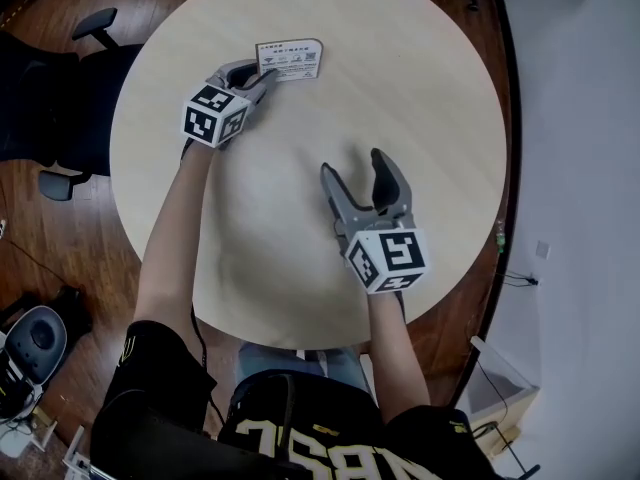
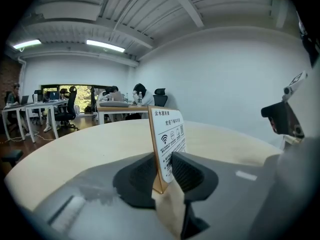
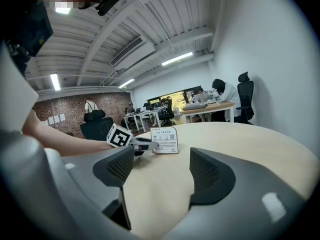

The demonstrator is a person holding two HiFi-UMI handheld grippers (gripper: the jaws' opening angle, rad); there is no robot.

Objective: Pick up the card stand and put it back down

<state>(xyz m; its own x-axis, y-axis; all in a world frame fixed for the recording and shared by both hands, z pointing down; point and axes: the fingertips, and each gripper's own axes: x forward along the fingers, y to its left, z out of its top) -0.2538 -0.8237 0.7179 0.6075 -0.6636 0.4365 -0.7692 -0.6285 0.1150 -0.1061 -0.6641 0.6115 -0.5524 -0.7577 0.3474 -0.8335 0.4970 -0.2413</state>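
The card stand (image 1: 290, 60), a white printed card in a thin wooden frame, stands upright near the far edge of the round pale table (image 1: 420, 88). My left gripper (image 1: 262, 76) reaches it from the left. In the left gripper view the two dark pads press on both faces of the card stand (image 2: 167, 134), so my left gripper (image 2: 162, 170) is shut on it. The stand's foot rests on the table. My right gripper (image 1: 353, 165) stands open over the table's middle, nothing between its jaws. The right gripper view (image 3: 157, 171) shows the card stand (image 3: 165, 140) farther off.
A black office chair (image 1: 60, 98) stands left of the table on the wooden floor. A white wall (image 1: 580, 168) runs along the right. Desks with seated people (image 2: 115, 99) fill the room's far side.
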